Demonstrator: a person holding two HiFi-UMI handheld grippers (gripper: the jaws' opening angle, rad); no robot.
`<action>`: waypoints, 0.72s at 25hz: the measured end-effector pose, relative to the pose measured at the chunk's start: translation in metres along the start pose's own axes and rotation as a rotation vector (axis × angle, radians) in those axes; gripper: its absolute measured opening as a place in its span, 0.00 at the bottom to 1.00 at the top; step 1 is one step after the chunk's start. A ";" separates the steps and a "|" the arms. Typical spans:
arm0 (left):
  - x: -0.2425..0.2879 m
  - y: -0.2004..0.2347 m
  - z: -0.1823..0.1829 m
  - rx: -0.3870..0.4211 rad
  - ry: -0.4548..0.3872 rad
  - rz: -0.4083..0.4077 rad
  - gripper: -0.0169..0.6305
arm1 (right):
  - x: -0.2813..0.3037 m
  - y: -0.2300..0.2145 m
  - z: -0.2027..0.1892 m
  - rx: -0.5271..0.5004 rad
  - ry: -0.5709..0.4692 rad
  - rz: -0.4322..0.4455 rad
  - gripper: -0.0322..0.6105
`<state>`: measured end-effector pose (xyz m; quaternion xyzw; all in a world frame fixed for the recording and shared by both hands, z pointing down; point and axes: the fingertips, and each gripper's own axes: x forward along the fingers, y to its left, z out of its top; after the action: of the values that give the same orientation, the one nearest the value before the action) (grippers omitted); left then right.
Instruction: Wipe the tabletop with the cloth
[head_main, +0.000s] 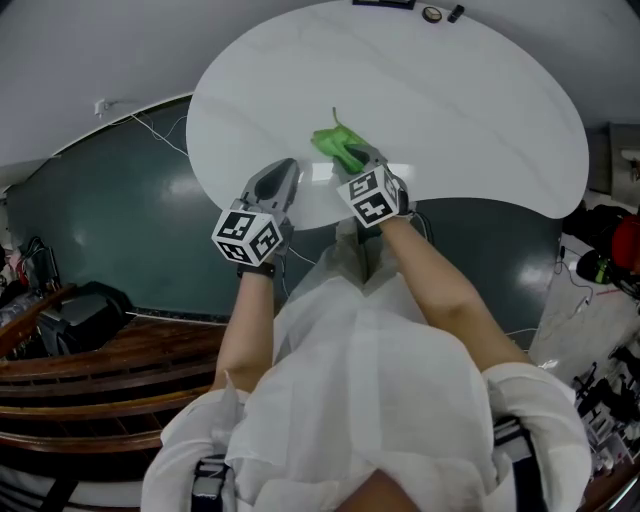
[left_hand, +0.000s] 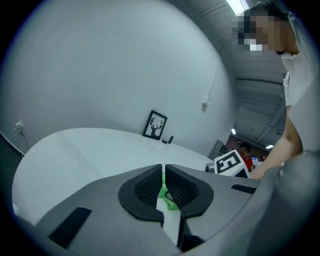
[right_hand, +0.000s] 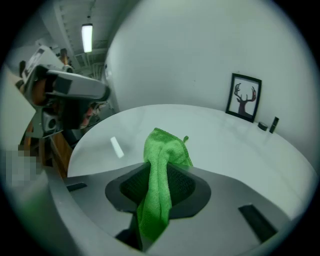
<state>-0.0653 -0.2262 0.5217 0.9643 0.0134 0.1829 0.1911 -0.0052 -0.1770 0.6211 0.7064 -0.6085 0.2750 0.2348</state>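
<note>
A green cloth (head_main: 336, 143) hangs bunched from my right gripper (head_main: 354, 160), which is shut on it over the near part of the white oval tabletop (head_main: 460, 110). In the right gripper view the cloth (right_hand: 162, 150) runs down between the pads, its free end sticking out past the right gripper (right_hand: 159, 169) above the tabletop (right_hand: 235, 150). My left gripper (head_main: 284, 172) is beside it, at the table's near edge, shut with nothing held. In the left gripper view a sliver of green shows beyond the closed left gripper (left_hand: 163, 174).
A framed deer picture (right_hand: 243, 97) and two small dark objects (head_main: 441, 14) stand at the table's far edge. Dark teal floor (head_main: 110, 230) with white cables surrounds the table. Wooden steps (head_main: 100, 375) lie at the left, clutter at the right (head_main: 600, 270).
</note>
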 end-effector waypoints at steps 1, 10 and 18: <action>0.005 -0.004 -0.004 -0.005 0.007 -0.014 0.07 | -0.005 0.012 -0.005 -0.040 -0.001 0.038 0.19; 0.047 -0.060 0.012 0.022 0.025 -0.104 0.07 | -0.064 0.000 -0.039 -0.131 0.002 0.121 0.19; 0.092 -0.123 -0.006 0.036 0.069 -0.110 0.07 | -0.118 -0.119 -0.096 0.179 0.008 -0.142 0.19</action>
<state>0.0243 -0.1010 0.5128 0.9585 0.0761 0.2050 0.1829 0.0895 -0.0090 0.6125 0.7646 -0.5291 0.3138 0.1920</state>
